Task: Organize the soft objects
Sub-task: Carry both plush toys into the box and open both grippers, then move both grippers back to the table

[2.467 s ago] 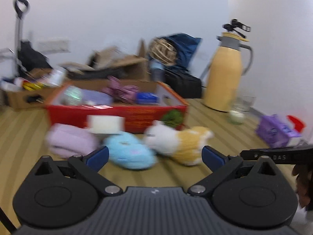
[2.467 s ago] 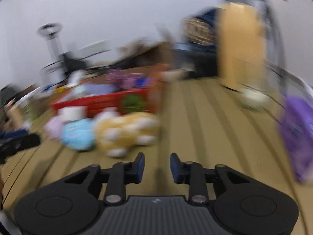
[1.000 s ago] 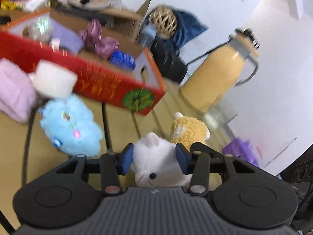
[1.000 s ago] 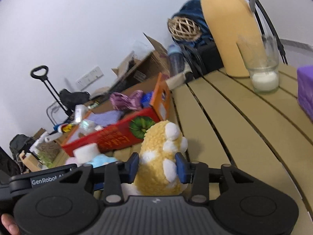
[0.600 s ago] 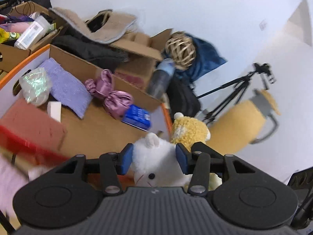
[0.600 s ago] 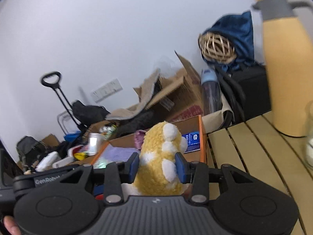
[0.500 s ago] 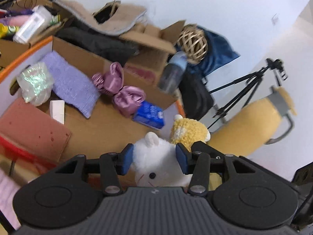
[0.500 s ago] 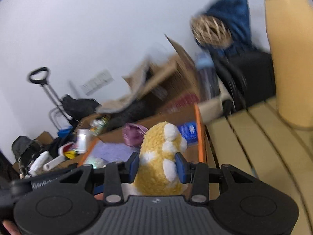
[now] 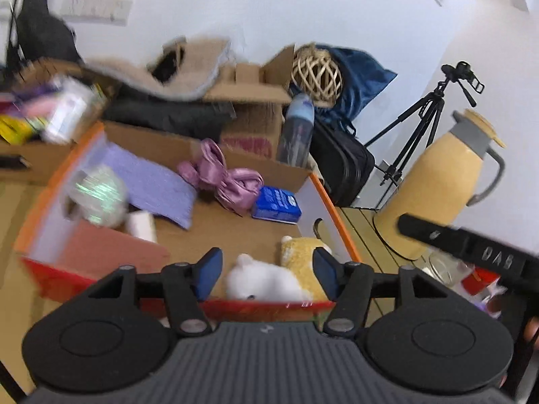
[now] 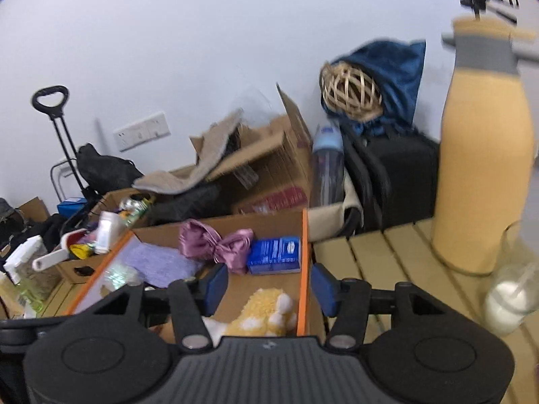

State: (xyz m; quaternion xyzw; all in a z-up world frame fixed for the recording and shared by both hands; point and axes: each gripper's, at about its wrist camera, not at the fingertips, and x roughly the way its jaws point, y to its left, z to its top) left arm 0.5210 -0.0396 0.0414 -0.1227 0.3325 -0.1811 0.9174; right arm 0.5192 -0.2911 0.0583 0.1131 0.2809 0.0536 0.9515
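A white-and-yellow plush toy (image 9: 269, 277) lies inside the red and orange cardboard box (image 9: 337, 232), in its near right corner. It also shows in the right wrist view (image 10: 259, 313). My left gripper (image 9: 267, 271) is open and empty just above the toy. My right gripper (image 10: 267, 284) is open and empty above the toy's yellow end. The box (image 10: 304, 252) also holds a purple cloth (image 9: 148, 181), a pink satin bow (image 9: 225, 176), a blue packet (image 9: 276, 203) and a shiny ball (image 9: 96, 193).
A tall yellow thermos (image 10: 481, 168) and a glass of milk (image 10: 512, 299) stand on the slatted table (image 10: 387, 262) right of the box. Cardboard boxes, a water bottle (image 10: 326, 165), a wicker ball (image 10: 350, 89) and bags are piled behind.
Both grippers have opened and let go of the plush toy, which now lies in the box. Earlier they held it shut between their fingers above the box.
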